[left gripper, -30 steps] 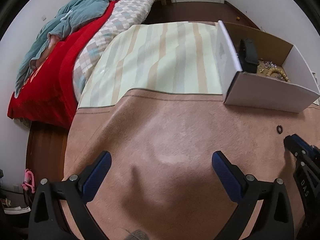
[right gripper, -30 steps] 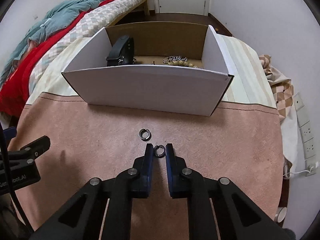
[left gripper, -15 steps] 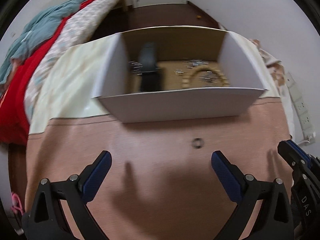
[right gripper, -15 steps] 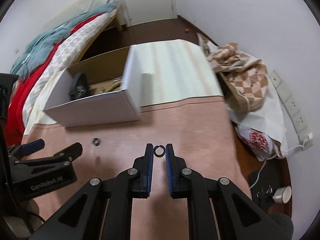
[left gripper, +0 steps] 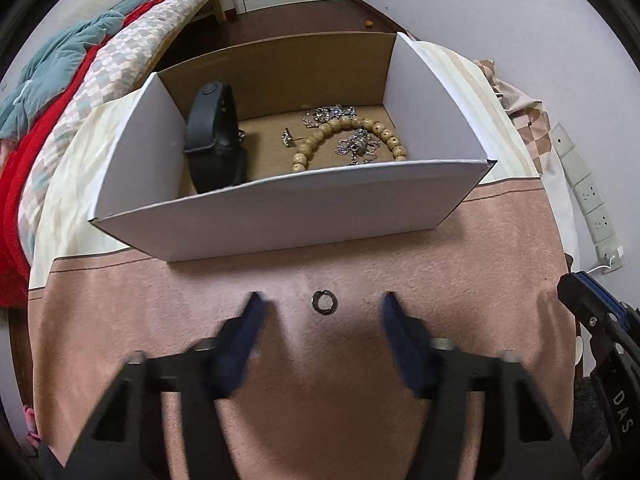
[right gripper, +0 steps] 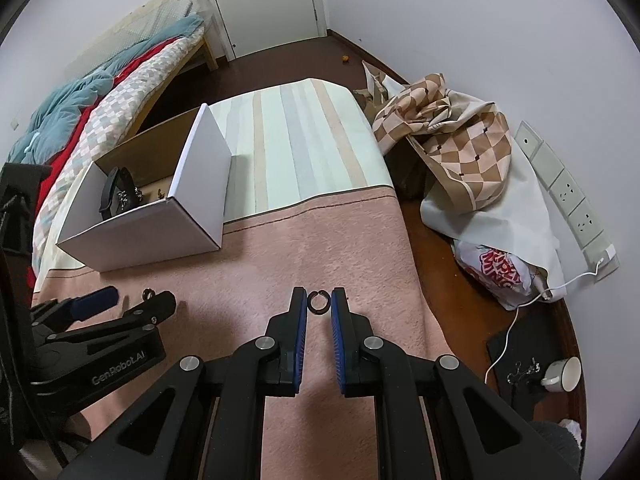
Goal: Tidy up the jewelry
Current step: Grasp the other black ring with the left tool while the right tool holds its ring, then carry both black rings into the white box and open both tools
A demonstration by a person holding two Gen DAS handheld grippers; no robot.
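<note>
Left wrist view, left to right: box upper centre already holds a black band, a bead bracelet and silver chains. One small ring lies loose on the pink cloth, centre frame, between the left tool fingers, which are wide apart and blurred. Right wrist view: right tool, lower centre, clamped on a second ring, clear of the cloth. Judged: most pieces boxed; two rings left to drop in
</note>
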